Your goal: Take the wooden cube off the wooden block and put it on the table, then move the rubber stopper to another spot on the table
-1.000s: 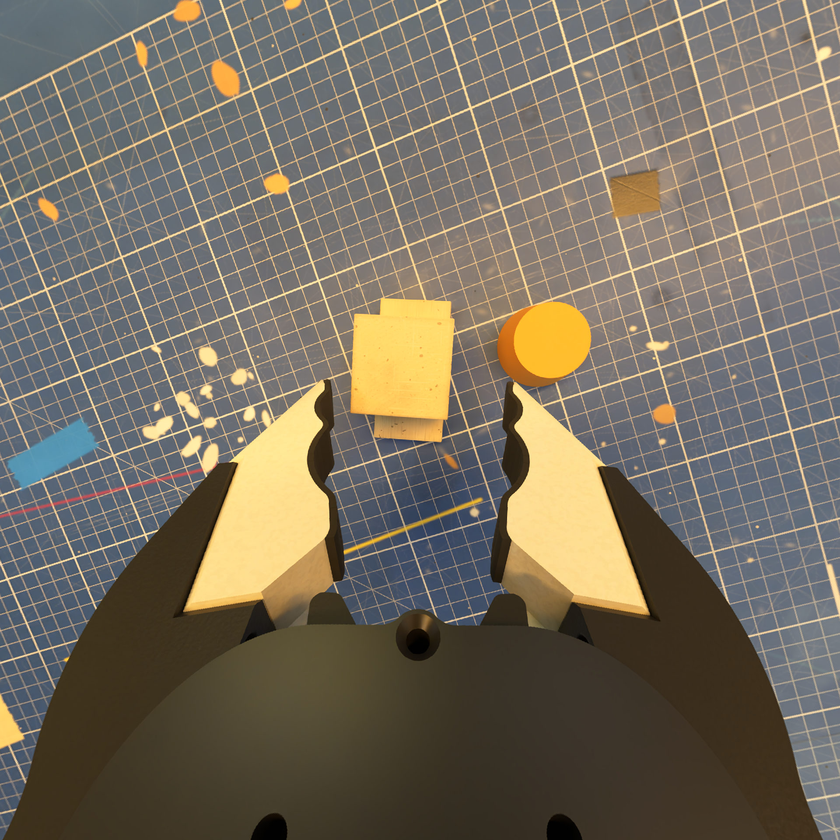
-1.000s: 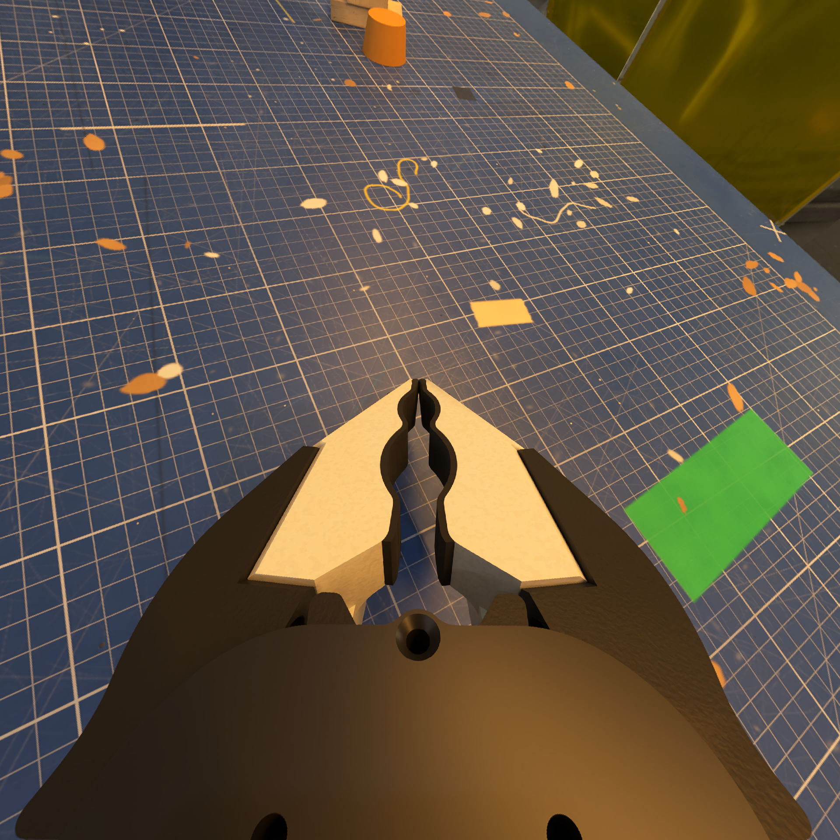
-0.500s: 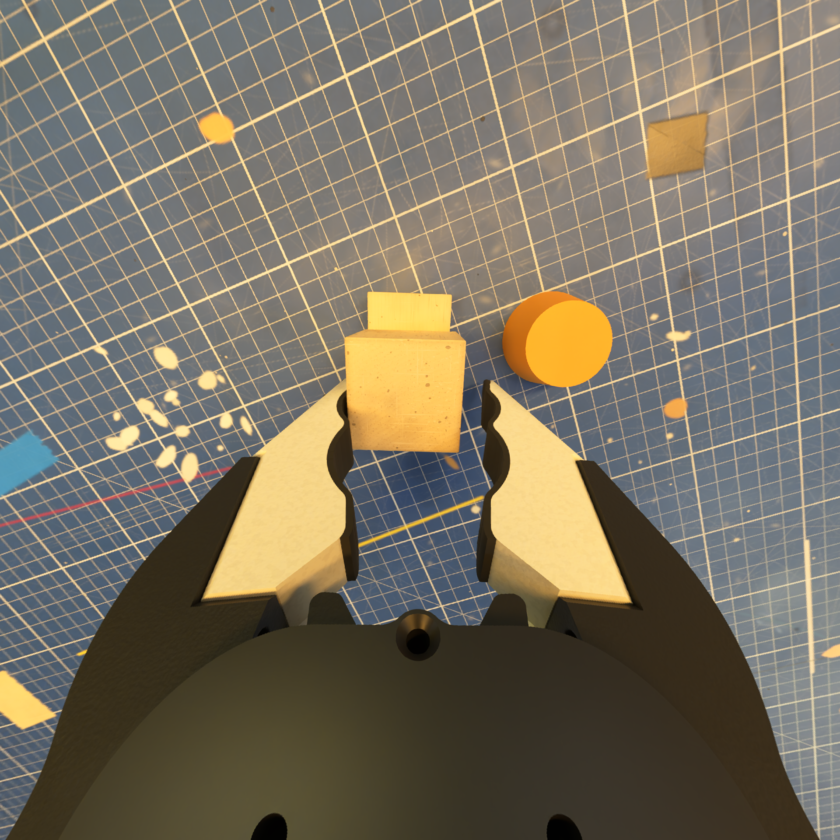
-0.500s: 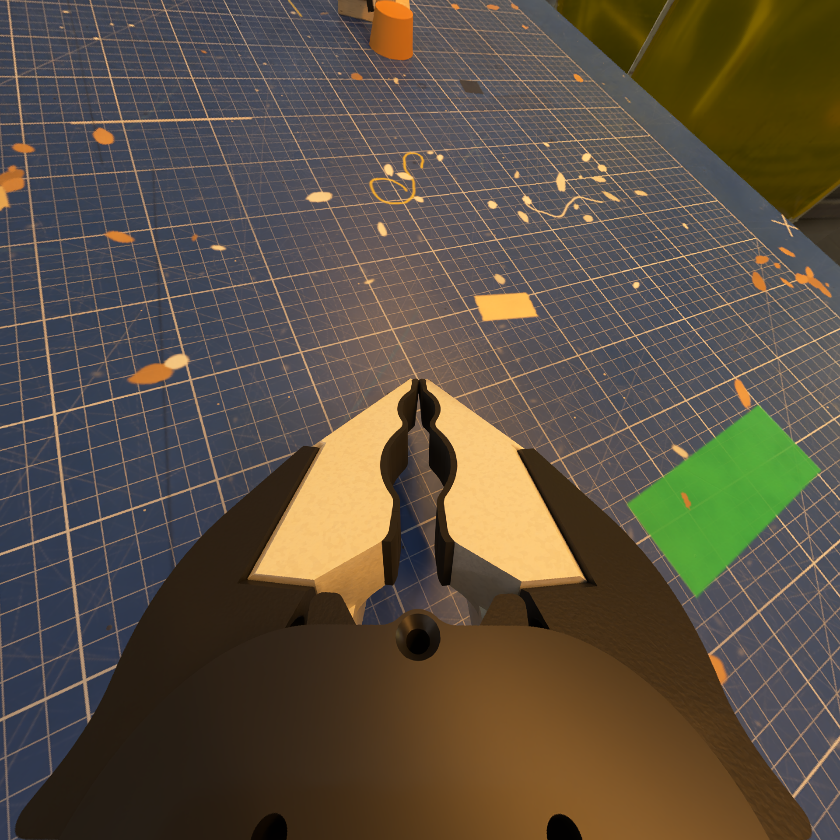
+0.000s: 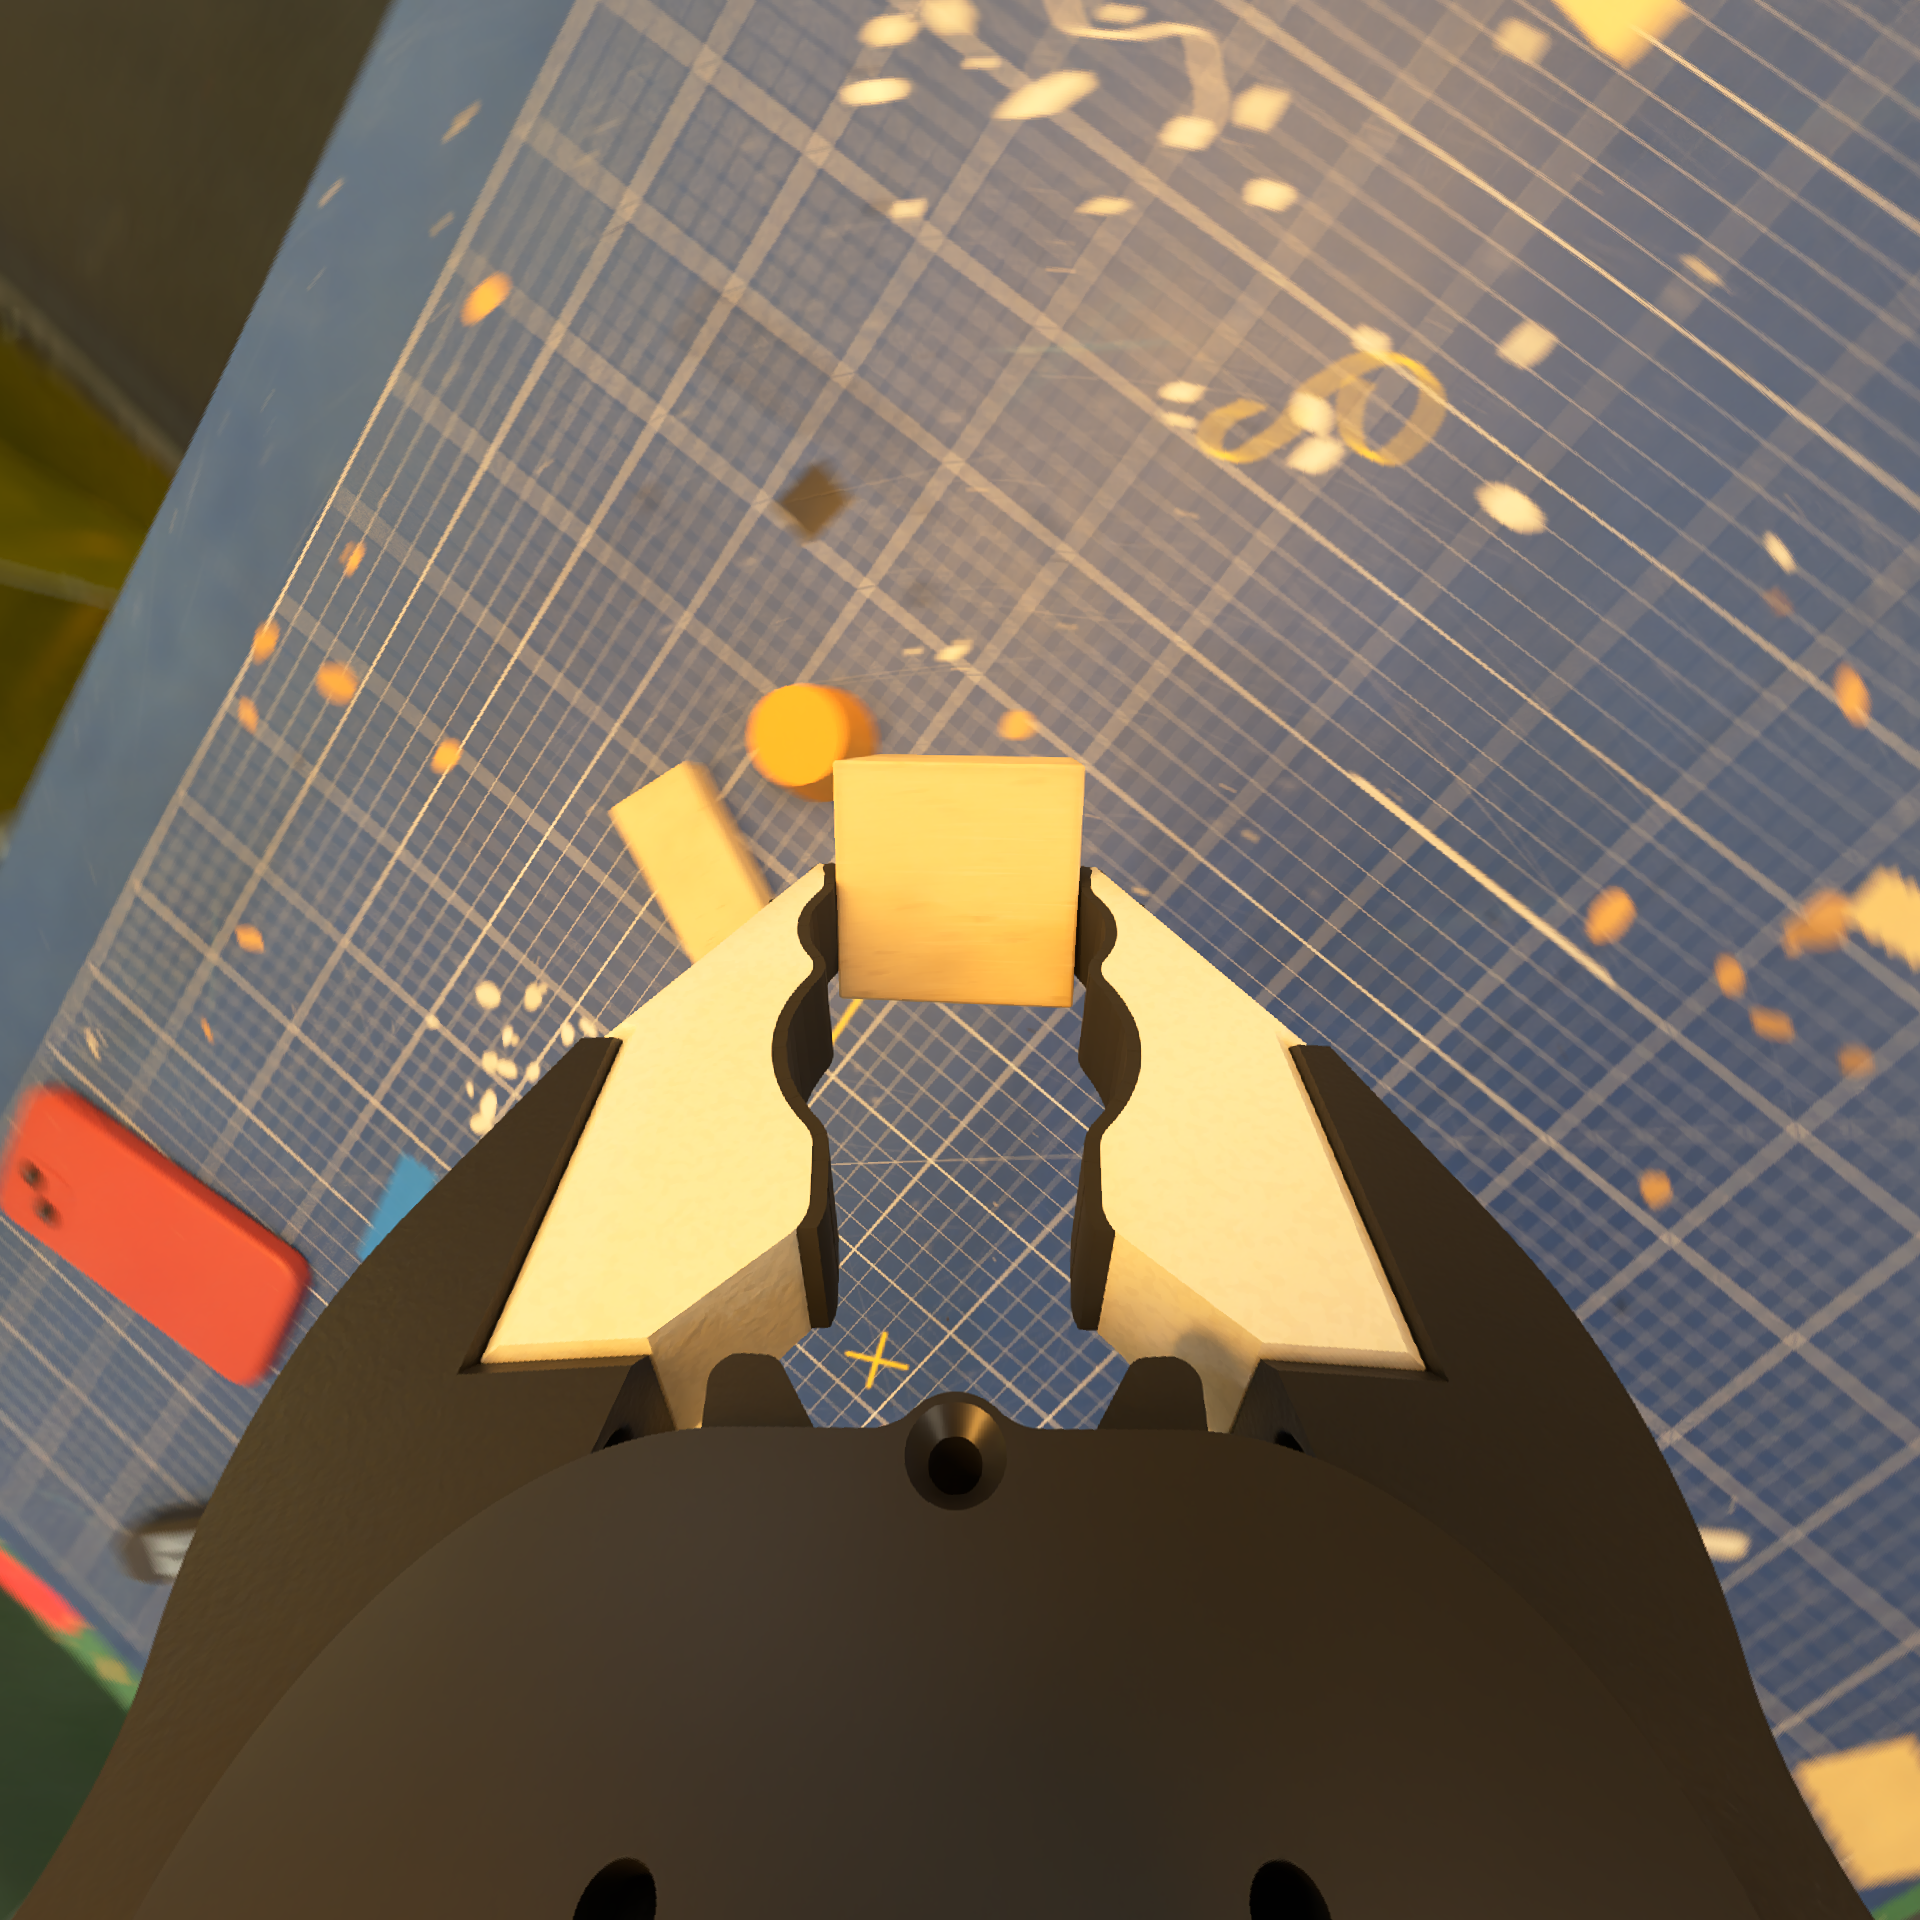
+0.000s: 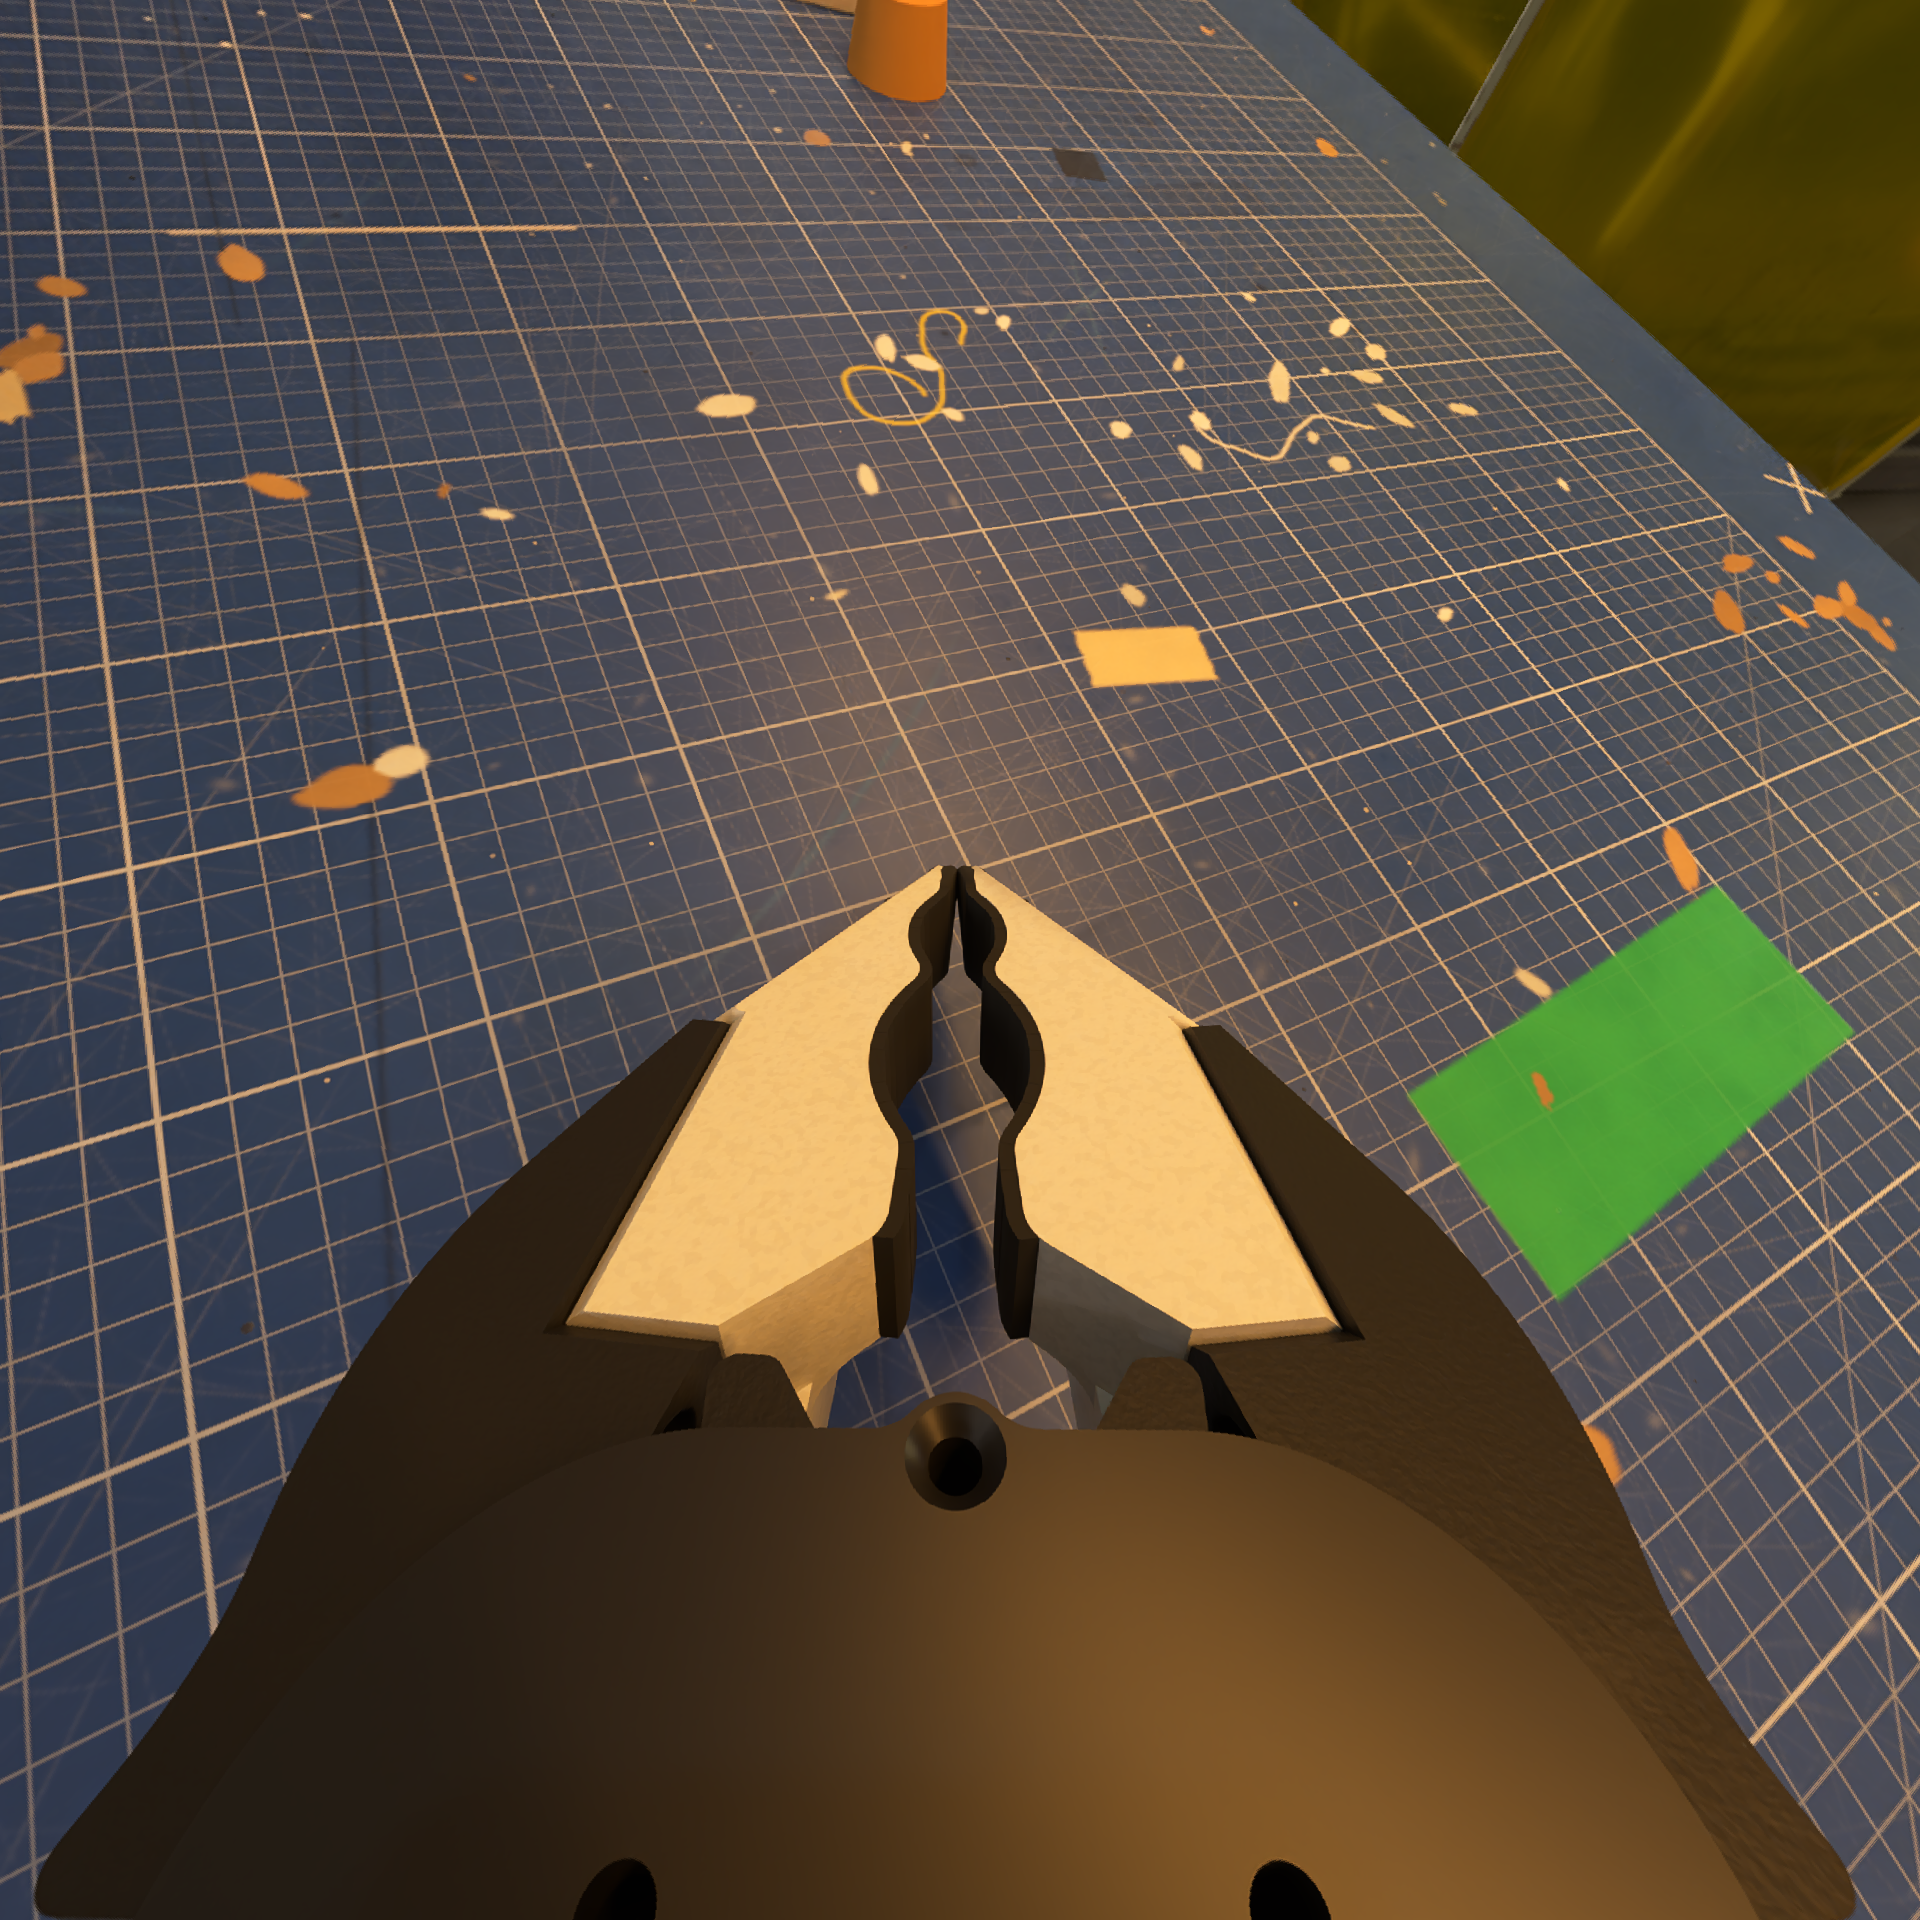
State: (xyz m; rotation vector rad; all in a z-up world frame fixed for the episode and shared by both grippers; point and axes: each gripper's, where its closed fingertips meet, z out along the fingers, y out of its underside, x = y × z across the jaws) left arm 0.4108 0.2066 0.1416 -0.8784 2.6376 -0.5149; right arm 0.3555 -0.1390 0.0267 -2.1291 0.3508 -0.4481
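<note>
Wooden cube [image 5: 954, 879] square-on, clamped in left hand-held gripper [image 5: 954, 935]; right hand-held gripper [image 6: 956, 883] clenched, empty.

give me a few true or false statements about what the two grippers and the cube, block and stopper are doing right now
1. The left gripper is clamped on the wooden cube. True.
2. The wooden cube sits on the wooden block. False: it is held clear of the block, which lies bare on the table.
3. The right gripper holds the rubber stopper. False: its jaws are shut on nothing, and the stopper stands far ahead of it.
4. The rubber stopper is orange. True.
5. A red phone lies on the table. True.
</note>
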